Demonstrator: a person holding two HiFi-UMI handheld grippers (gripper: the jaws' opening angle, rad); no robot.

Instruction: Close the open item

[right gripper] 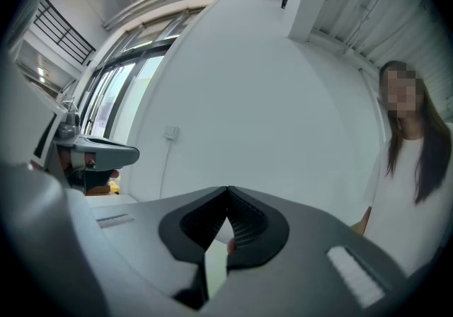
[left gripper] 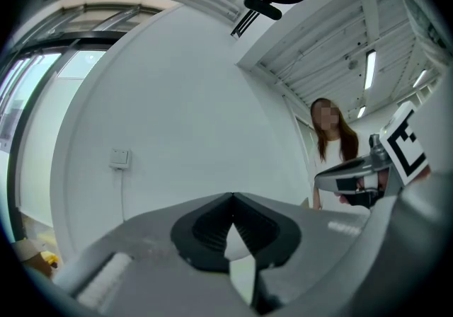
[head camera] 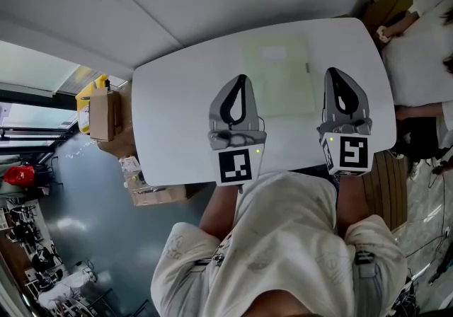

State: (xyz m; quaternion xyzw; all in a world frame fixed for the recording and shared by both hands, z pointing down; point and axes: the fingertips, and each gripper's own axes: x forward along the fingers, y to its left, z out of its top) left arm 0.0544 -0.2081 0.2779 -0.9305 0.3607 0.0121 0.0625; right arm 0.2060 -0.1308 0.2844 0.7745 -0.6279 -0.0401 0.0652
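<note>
Currently, I read both grippers as level over the table (head camera: pixel 170 96), side by side and apart.

1. Left gripper (head camera: pixel 241 78): the jaws are clenched tip to tip. The left gripper view (left gripper: pixel 232 196) confirms this; the ribbed pads meet at the front and nothing sits between them.
2. Right gripper (head camera: pixel 334 71): the jaws are likewise clenched and hold nothing. The right gripper view (right gripper: pixel 227 189) shows the tips together with only a bare gap behind them.
3. Folder (head camera: pixel 283 71): pale green, lying flat on the white table ahead of the grippers. In the head view its left edge is overlapped by the left gripper, and the right gripper stands just beside its right edge. I cannot tell whether either gripper touches it. A small dark tab (head camera: pixel 307 68) shows at its right edge. I cannot tell whether the folder is open.
4. Surroundings: a person (head camera: pixel 419 47) stands at the table's far right corner and appears in both gripper views (left gripper: pixel 333 144) (right gripper: pixel 410 167). A box (head camera: pixel 103 114) sits on the floor off the table's left end. A switch (left gripper: pixel 119 158) is on the wall.
</note>
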